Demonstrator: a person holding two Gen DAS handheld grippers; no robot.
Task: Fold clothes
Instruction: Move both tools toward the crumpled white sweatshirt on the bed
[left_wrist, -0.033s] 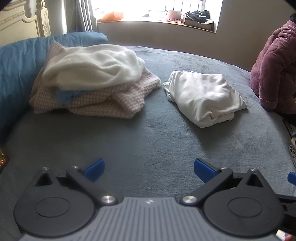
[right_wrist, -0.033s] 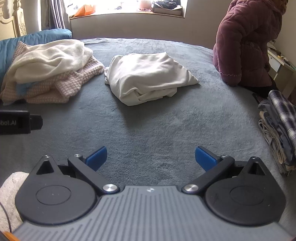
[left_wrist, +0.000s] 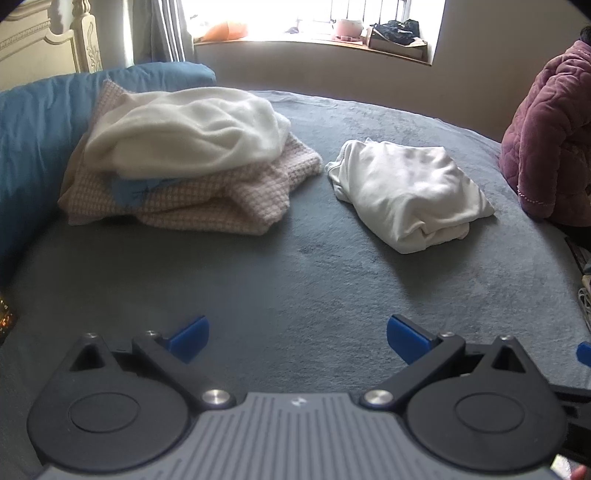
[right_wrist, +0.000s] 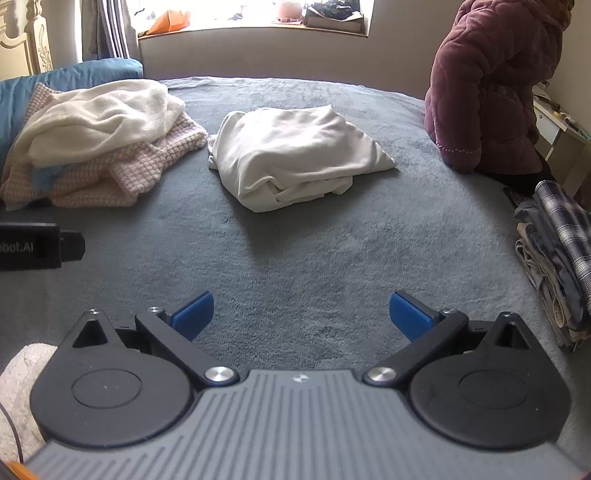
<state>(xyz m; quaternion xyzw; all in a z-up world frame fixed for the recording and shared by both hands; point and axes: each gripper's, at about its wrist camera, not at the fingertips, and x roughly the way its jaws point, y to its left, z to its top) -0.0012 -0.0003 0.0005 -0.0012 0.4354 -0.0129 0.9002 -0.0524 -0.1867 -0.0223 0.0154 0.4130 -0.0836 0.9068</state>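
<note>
Nearest: two grippers, the left gripper (left_wrist: 297, 332) and the right gripper (right_wrist: 301, 314), each with jaws spread wide and nothing between them, over the bare grey bed cover (right_wrist: 295, 251). Mid-bed: one folded white garment (right_wrist: 295, 158) lying alone; to its left, one heap of three pieces, a cream fleece (left_wrist: 184, 136) atop a pink checked knit (left_wrist: 221, 195) with a blue scrap (left_wrist: 129, 190) between. Far right edge: one stack of plaid and grey clothes (right_wrist: 561, 251); one person in a maroon quilted jacket (right_wrist: 487, 85).

Left gripper (left_wrist: 297, 334) pitched downward, jaws spread wide, empty. Right gripper (right_wrist: 301, 314) likewise wide, nothing between.
</note>
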